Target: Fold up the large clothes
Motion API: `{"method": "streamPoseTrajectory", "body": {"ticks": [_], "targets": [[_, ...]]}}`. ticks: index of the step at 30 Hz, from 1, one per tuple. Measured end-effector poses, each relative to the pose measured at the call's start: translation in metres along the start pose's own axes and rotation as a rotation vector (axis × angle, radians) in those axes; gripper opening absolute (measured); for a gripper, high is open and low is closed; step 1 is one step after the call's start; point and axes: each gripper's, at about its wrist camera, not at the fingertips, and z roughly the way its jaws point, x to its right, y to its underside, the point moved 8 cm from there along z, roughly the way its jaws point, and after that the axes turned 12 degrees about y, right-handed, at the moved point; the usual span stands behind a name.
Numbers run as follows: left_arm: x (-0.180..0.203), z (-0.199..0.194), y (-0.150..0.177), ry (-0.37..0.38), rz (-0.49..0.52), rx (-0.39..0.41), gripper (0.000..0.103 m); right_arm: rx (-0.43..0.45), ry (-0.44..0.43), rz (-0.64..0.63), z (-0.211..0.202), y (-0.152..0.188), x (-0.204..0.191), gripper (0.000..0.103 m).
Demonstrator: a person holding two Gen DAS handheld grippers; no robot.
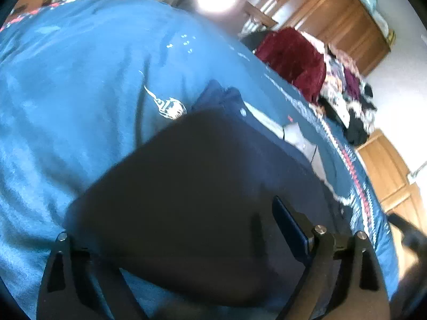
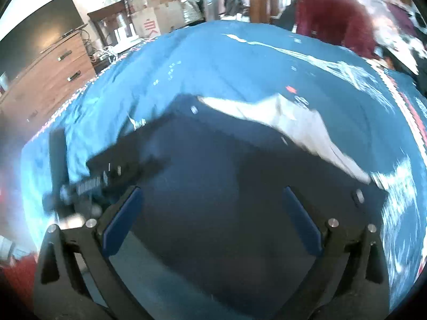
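A dark navy garment point(image 1: 213, 160) lies folded on the blue bedspread point(image 1: 80, 80), with a button and pale lining point(image 1: 293, 130) showing at its far end. My left gripper point(image 1: 184, 208) is spread wide low over it. Only the right blue pad point(image 1: 291, 226) shows, because dark cloth covers the left finger. In the right wrist view the same garment point(image 2: 226, 160) fills the middle, its white lining point(image 2: 293, 122) turned out. My right gripper point(image 2: 212, 190) hovers open just above it with both blue pads bare. The left gripper point(image 2: 80, 184) is a blur at the garment's left edge.
A heap of clothes topped by a maroon piece point(image 1: 293, 61) point(image 2: 333, 18) sits at the bed's far side. A wooden wardrobe point(image 1: 333, 8) stands behind it. A dresser point(image 2: 48, 80), a dark screen point(image 2: 34, 32) and cardboard boxes point(image 2: 152, 8) stand beyond the bed.
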Motion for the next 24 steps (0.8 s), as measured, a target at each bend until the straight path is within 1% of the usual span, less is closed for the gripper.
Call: {"method": "streamPoseTrajectory", "body": {"ticks": [2,3,4,5,6,7,8,9,10,11,12,14,15,16,19,20,22,24], "targets": [[-0.003,-0.003,-0.002,0.018,-0.033,0.019,0.085,-0.021,-0.031,0.003,0.017,-0.023,-0.012,0.103],[-0.004,-0.005,-0.004,0.034,-0.053,0.029,0.083,-0.031,-0.043,0.0,0.022,-0.028,-0.017,0.103],[-0.007,-0.007,-0.006,0.053,-0.077,0.038,0.075,-0.044,-0.062,-0.006,0.029,-0.033,-0.024,0.103],[-0.009,-0.007,-0.006,0.061,-0.09,0.041,0.066,-0.058,-0.077,-0.013,0.037,-0.038,-0.032,0.103],[-0.012,-0.006,-0.006,0.063,-0.103,0.039,0.06,-0.077,-0.087,-0.023,0.045,-0.042,-0.038,0.103],[-0.014,-0.004,-0.005,0.07,-0.113,0.036,0.041,-0.091,-0.095,-0.031,0.052,-0.045,-0.043,0.103],[-0.015,-0.003,-0.004,0.092,-0.126,0.033,0.017,-0.108,-0.101,-0.039,0.06,-0.049,-0.047,0.103],[-0.015,-0.001,-0.003,0.129,-0.141,0.026,0.013,-0.132,-0.11,-0.05,0.07,-0.052,-0.052,0.103],[-0.014,0.0,-0.003,0.135,-0.136,0.029,0.01,-0.152,-0.114,-0.062,0.078,-0.054,-0.055,0.103],[-0.008,-0.002,-0.003,0.122,-0.105,0.037,0.005,-0.166,-0.117,-0.072,0.082,-0.056,-0.057,0.103],[0.005,-0.005,-0.005,0.087,-0.02,0.049,0.005,-0.187,-0.132,-0.083,0.089,-0.06,-0.062,0.103],[0.032,-0.008,-0.005,0.043,0.126,0.063,0.005,-0.224,-0.155,-0.097,0.097,-0.066,-0.069,0.103],[0.051,-0.008,-0.004,0.021,0.219,0.068,0.005,-0.247,-0.172,-0.11,0.102,-0.068,-0.074,0.103],[0.061,-0.007,-0.003,0.007,0.275,0.069,0.005,-0.266,-0.187,-0.119,0.105,-0.07,-0.078,0.103],[0.085,-0.001,0.003,-0.03,0.404,0.069,0.005,-0.333,-0.185,-0.144,0.123,-0.074,-0.088,0.103],[0.091,0.001,0.005,-0.04,0.435,0.069,0.005,-0.371,-0.18,-0.144,0.131,-0.073,-0.09,0.103],[0.102,0.005,0.01,-0.054,0.493,0.064,0.005,-0.402,-0.17,-0.139,0.139,-0.076,-0.09,0.103],[0.111,0.01,0.014,-0.065,0.544,0.057,0.005,-0.441,-0.151,-0.167,0.145,-0.073,-0.092,0.103]]}}
